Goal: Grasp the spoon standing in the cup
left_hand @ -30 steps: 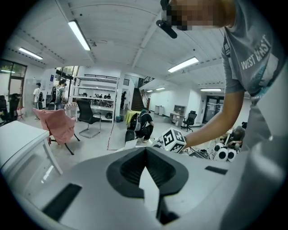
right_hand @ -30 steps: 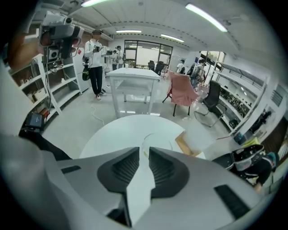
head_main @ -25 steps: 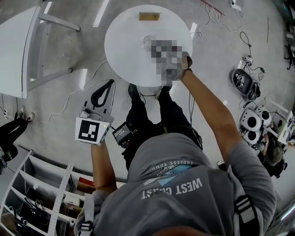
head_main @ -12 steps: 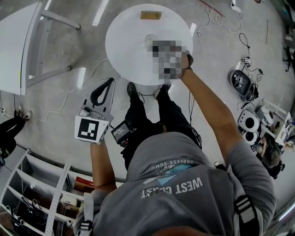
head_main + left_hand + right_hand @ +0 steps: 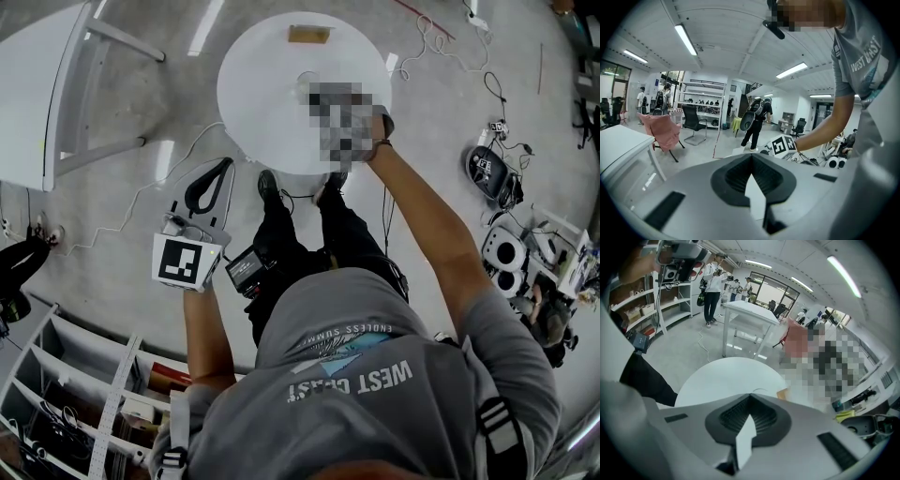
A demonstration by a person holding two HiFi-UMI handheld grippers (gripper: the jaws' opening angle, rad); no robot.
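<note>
The spoon cannot be made out in any view. What seems to be the cup (image 5: 303,80) shows in the head view only as a faint pale ring on the round white table (image 5: 258,103), just left of a mosaic patch. In the right gripper view it is a thin arc of rim just beyond the tips of the right gripper (image 5: 750,397). That gripper's jaws are closed tip to tip above the tabletop, with nothing between them. The head view hides this gripper under the patch and shows only the person's right hand (image 5: 380,124) at the table's near right edge. The left gripper view adds its marker cube (image 5: 783,146) at the end of the outstretched arm. The left gripper (image 5: 225,167) is held off the table, over the floor beside the person's leg. Its jaws are likewise together and empty, as its own view confirms. A small brown block (image 5: 307,34) lies at the table's far edge. Only the left gripper view shows a pink-draped chair (image 5: 663,131) and people standing in the room. Only the head view shows the shelves (image 5: 56,394) at lower left and the cables (image 5: 427,28) on the floor.
</note>
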